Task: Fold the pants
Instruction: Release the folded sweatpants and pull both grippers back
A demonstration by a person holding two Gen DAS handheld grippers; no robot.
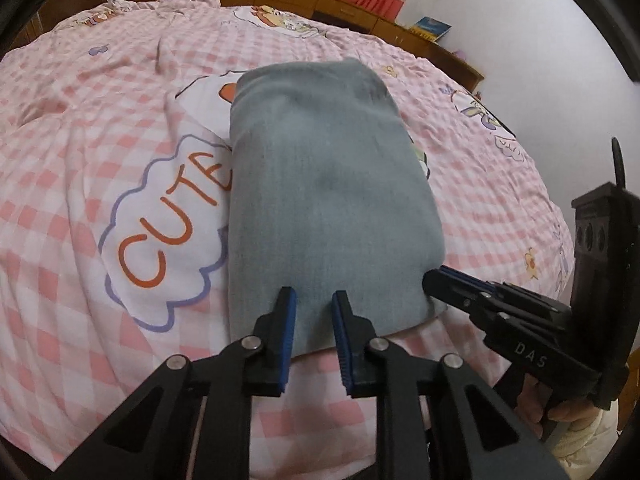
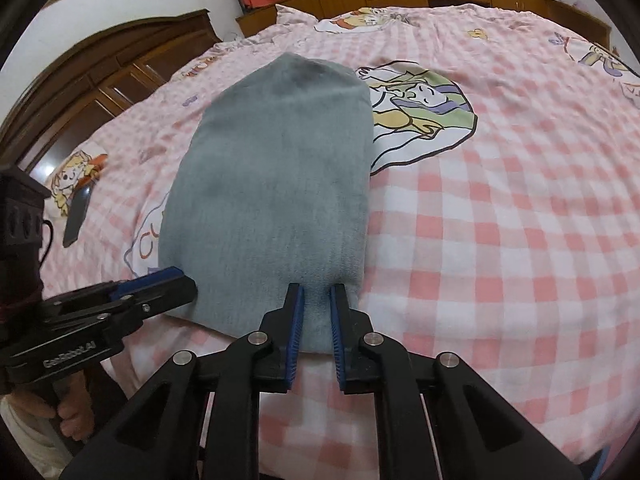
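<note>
Nearest camera: left gripper [image 1: 312,296], fingers narrowed onto near hem of pants [image 1: 320,184], cloth betw. pads; pinch looks set. Right gripper [image 2: 318,292] same, near right corner. Both pitched down, side by side. Pants: grey-blue, lying as narrow doubled strip on pink check bedspread [image 1: 80,208]. Est. lengthwise fold done; crosswise fold left. Beyond: wooden headboard [image 2: 120,64].

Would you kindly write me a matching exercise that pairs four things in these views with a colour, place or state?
Things:
1 pants
2 quilt
3 phone
4 book

Descriptions:
A on the wooden cabinet
B grey, folded
C pink and white check
D dark, lying flat

Pairs: 1-B, 2-C, 3-D, 4-A
</note>
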